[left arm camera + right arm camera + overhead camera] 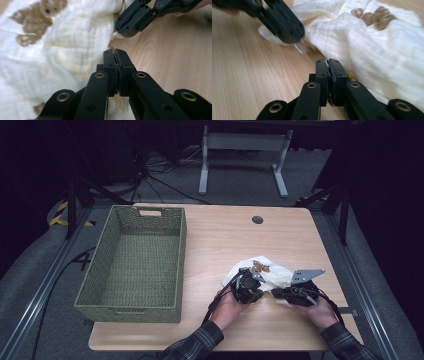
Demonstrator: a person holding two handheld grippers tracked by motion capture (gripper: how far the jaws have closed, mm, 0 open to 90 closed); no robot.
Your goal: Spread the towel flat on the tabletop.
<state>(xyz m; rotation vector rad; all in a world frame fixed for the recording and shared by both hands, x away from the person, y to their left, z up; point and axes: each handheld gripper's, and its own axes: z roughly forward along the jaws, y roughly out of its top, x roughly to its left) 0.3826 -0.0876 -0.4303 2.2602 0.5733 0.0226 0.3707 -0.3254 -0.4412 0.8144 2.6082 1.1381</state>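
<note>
1. Near the front right of the table (210,235), a crumpled cream cloth (270,270) lies in a soft heap, closer to the right edge than to the left
2. Brown bear prints show on the cloth (37,15), one cluster at the top of the heap in the high view
3. The left gripper (248,287) sits at the cloth's front left side, held by the person's left hand (227,307); in its own view the left gripper (115,53) has its jaws pressed together with a thin fold of the cloth's edge pinched between the pads
4. The right gripper (280,293) sits at the cloth's front right side, held by the right hand (320,312), with its grey three-cornered plate (306,275) tilted above it
5. In the right gripper view the right gripper (327,61) also has its jaws closed tight, a sliver of white fabric caught between the tips, and the cloth (372,50) spreads up and to the right
6. Both grippers lie just beside one another along the cloth's front edge, tips nearly meeting
7. A woven green basket (177,265) stands at the table's left side, well apart from the cloth
</note>
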